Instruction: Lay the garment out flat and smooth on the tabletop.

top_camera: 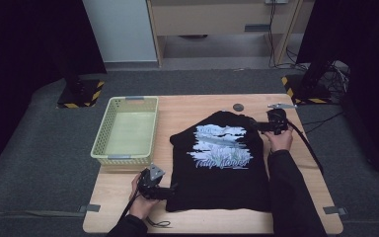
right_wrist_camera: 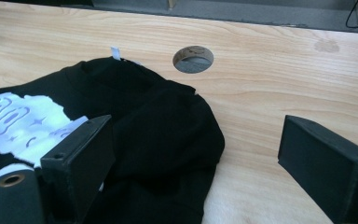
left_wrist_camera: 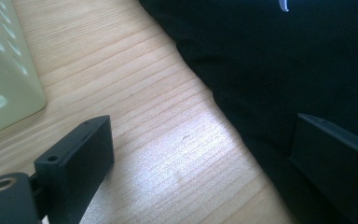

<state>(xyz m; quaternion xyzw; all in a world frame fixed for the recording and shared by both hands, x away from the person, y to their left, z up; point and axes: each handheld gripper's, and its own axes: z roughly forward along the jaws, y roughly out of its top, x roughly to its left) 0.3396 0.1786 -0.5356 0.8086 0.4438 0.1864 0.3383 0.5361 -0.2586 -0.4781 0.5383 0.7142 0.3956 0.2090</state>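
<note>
So there was this black T-shirt (top_camera: 222, 173) spread flat on the wooden table (top_camera: 296, 197), print side up, with a pale blue and white graphic (top_camera: 220, 145) across the chest. The collar end pointed away from the person and the hem sat near their edge of the table. It took up the middle of the table, a bit to the right.

The left gripper (top_camera: 169, 193) was down at the shirt's near left corner, held in the person's left hand (top_camera: 142, 202). In the left gripper view its fingers stood wide apart, one over bare wood and the other over the black cloth, with the shirt's edge running between them. Nothing was pinched that I could see.

The right gripper (top_camera: 257, 126) was up at the far right of the shirt, by the shoulder, with the right hand (top_camera: 279, 140) behind it. Its fingers were spread wide too. In the right gripper view the bunched-up shoulder fabric (right_wrist_camera: 168, 135) sat between them, closer to the left one, and the other finger hovered over bare table. No grip there either.

A pale green plastic basket (top_camera: 103, 129) stood on the table to the left of the shirt, well apart from it. A round cable hole (right_wrist_camera: 193, 59) sat in the table just beyond the collar.
</note>
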